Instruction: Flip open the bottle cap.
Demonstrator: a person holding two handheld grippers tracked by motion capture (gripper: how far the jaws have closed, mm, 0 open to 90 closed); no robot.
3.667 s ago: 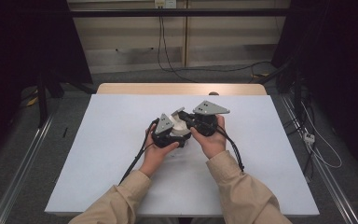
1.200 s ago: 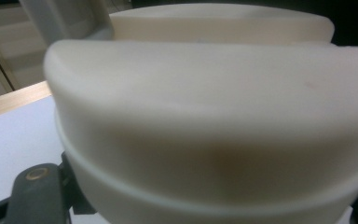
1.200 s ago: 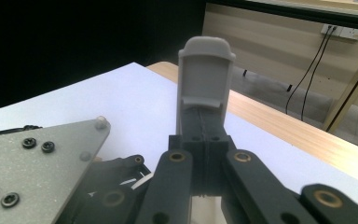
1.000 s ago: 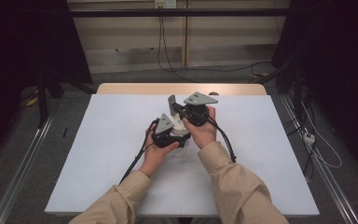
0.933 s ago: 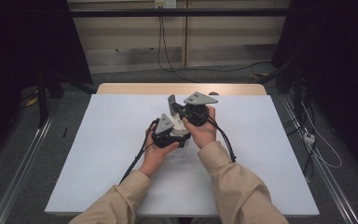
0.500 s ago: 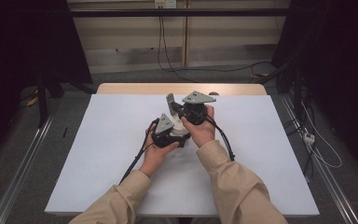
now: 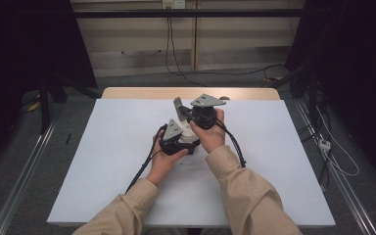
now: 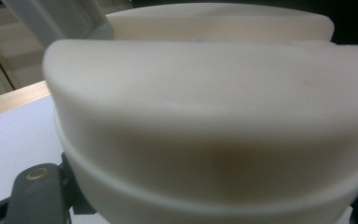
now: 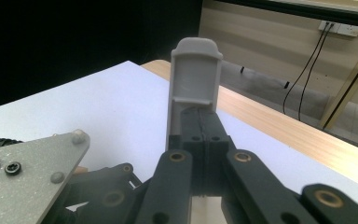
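- Against the oldest frame, the right gripper (image 7: pixel 178 105) has moved a little toward the far edge of the table (image 7: pixel 103 161). Its grey plate sits higher in the high view, and its grey finger (image 9: pixel 195 74) now sticks out clear of the left gripper (image 7: pixel 178 134).
- Over the last second neither hand has shifted, and the left gripper has kept its place throughout.
- The cream piece (image 8: pixel 205 116) sits right against the left gripper's camera. Its long axis runs across that view from side to side, with a rounded upper edge and a seam low down.
- Which way the cream piece faces on the table cannot be told.
- In the high view a pale bit shows between the two grippers, at the middle of the table.
- Left gripper: the cream piece hides its jaws, with one dark link showing at the lower left. The jaws are pressed together, but I cannot tell whether they pinch the piece.
- Right gripper: its jaws are pressed together with nothing between them. The grey finger stands upright and is aimed toward the far wooden edge (image 7: pixel 142 93).
- The two grippers are just beside each other, the right one beyond the left.
- Bare white table lies on every side, widest to the left, the right and the near side. The far edge is the closest.
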